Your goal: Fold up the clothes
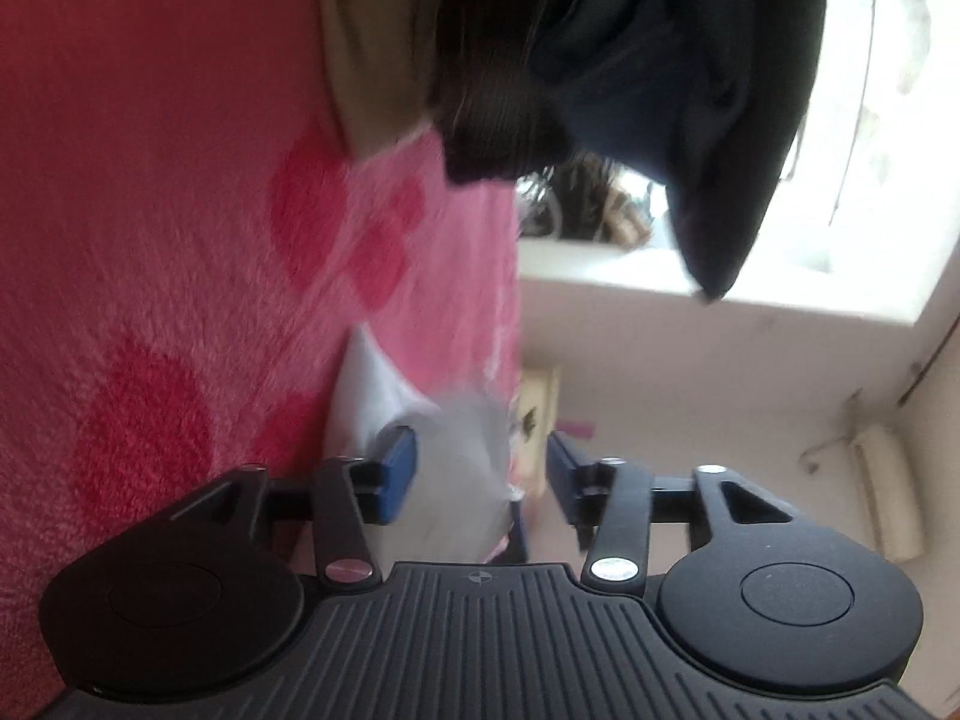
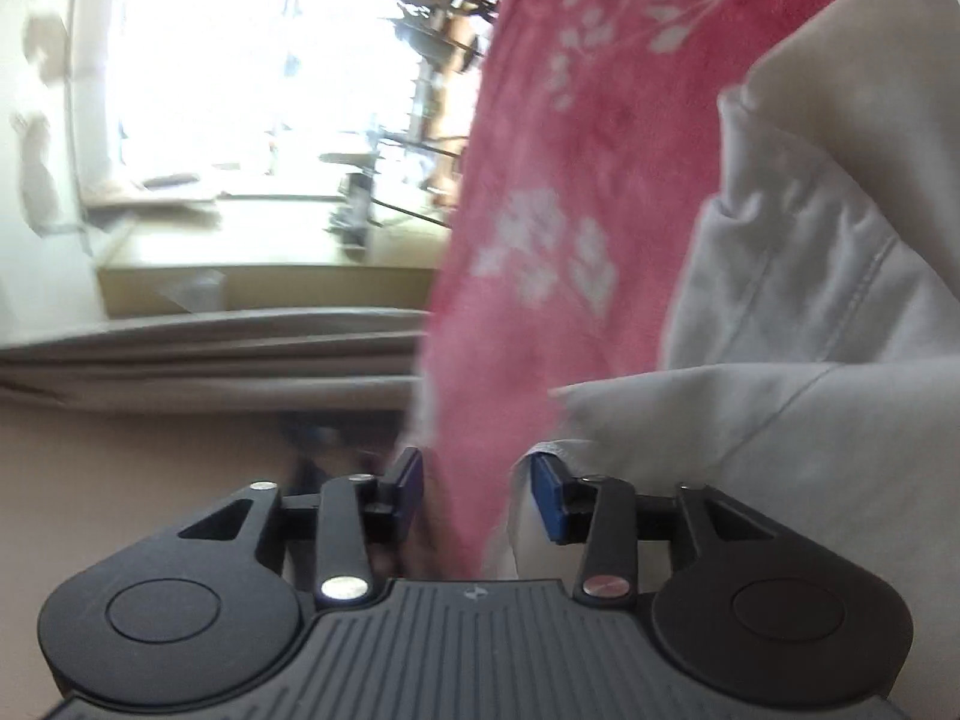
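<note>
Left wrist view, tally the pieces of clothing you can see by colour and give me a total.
beige garment: 1
dark brown garment: 1
navy garment: 1 (its folds blur into black, so it may be more than one piece)
white cloth: 1
Total: 4

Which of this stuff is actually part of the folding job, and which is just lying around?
For the job:
- white garment
- dark clothes
- beige garment
- left gripper
- right gripper

Just there:
- pink blanket
- window sill
- cardboard box
</note>
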Demonstrator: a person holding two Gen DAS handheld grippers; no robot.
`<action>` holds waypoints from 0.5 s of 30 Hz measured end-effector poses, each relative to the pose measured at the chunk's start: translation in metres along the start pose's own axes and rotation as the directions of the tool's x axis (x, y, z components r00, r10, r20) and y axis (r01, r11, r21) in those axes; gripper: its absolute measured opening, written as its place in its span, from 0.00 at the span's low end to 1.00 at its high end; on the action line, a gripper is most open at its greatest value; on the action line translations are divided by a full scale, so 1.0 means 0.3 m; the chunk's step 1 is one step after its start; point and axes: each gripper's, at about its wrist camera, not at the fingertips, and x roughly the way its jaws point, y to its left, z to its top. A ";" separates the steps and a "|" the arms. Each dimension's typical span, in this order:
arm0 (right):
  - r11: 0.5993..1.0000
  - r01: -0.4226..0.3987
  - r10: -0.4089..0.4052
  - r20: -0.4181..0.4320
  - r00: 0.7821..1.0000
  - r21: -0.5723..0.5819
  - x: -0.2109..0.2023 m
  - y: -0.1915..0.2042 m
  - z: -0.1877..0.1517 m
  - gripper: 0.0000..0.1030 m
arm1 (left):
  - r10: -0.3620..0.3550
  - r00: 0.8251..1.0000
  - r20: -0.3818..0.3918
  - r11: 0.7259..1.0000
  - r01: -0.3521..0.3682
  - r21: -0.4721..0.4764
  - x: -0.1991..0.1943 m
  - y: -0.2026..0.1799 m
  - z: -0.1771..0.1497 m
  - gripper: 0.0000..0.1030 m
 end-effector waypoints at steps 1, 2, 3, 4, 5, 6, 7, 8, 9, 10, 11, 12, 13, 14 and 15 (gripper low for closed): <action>1.000 -0.018 0.018 0.003 1.000 0.004 -0.012 0.007 -0.001 0.49 | -0.013 1.000 0.019 1.000 0.013 -0.006 -0.014 0.000 0.002 0.54; 1.000 -0.015 0.015 0.001 1.000 -0.014 -0.024 0.024 -0.009 0.49 | -0.014 0.999 0.030 1.000 0.014 -0.003 -0.024 -0.003 0.003 0.54; 0.999 -0.011 0.011 -0.002 1.000 -0.034 -0.036 0.041 -0.017 0.49 | 0.000 0.999 0.034 1.000 0.000 0.007 -0.032 -0.009 0.003 0.55; 0.998 -0.002 0.001 -0.008 1.000 -0.064 -0.049 0.065 -0.031 0.49 | 0.013 0.999 0.038 1.000 -0.014 0.018 -0.039 -0.016 0.001 0.55; 0.995 0.008 -0.009 -0.014 1.000 -0.095 -0.062 0.089 -0.045 0.49 | 0.019 0.999 0.038 0.999 -0.020 0.039 -0.044 -0.026 -0.005 0.55; 0.990 0.014 -0.016 -0.009 1.000 -0.139 -0.085 0.118 -0.064 0.49 | 0.020 0.999 0.033 0.998 -0.022 0.059 -0.046 -0.037 -0.013 0.55; 0.983 0.021 -0.022 -0.003 1.000 -0.183 -0.110 0.148 -0.083 0.49 | 0.020 1.000 0.019 0.996 -0.021 0.082 -0.043 -0.051 -0.023 0.55; 0.973 0.028 -0.027 0.008 1.000 -0.229 -0.140 0.174 -0.100 0.49 | 0.023 1.000 0.000 0.994 -0.023 0.108 -0.038 -0.068 -0.034 0.55; 0.960 0.036 -0.032 0.021 0.999 -0.278 -0.177 0.205 -0.118 0.49 | 0.025 1.000 -0.017 0.990 -0.023 0.140 -0.032 -0.086 -0.047 0.55; 0.944 0.044 -0.034 0.034 0.999 -0.327 -0.216 0.232 -0.130 0.49 | 0.033 0.999 -0.033 0.983 -0.026 0.183 -0.025 -0.109 -0.063 0.55; 0.922 0.060 -0.044 0.050 0.998 -0.381 -0.259 0.260 -0.145 0.50 | 0.043 0.998 -0.048 0.973 -0.031 0.227 -0.019 -0.131 -0.080 0.55; 0.897 0.083 -0.059 0.070 0.996 -0.434 -0.303 0.287 -0.158 0.52 | 0.060 0.997 -0.057 0.961 -0.042 0.274 -0.015 -0.153 -0.097 0.55; 0.869 0.104 -0.072 0.085 0.994 -0.484 -0.342 0.311 -0.167 0.54 | 0.075 0.995 -0.062 0.947 -0.052 0.316 -0.011 -0.170 -0.114 0.55; 0.843 0.115 -0.077 0.092 0.993 -0.526 -0.373 0.329 -0.174 0.56 | 0.093 0.994 -0.064 0.932 -0.064 0.358 -0.008 -0.185 -0.133 0.55; 0.821 0.124 -0.085 0.097 0.992 -0.557 -0.394 0.341 -0.178 0.56 | 0.108 0.992 -0.065 0.920 -0.075 0.385 -0.006 -0.195 -0.149 0.55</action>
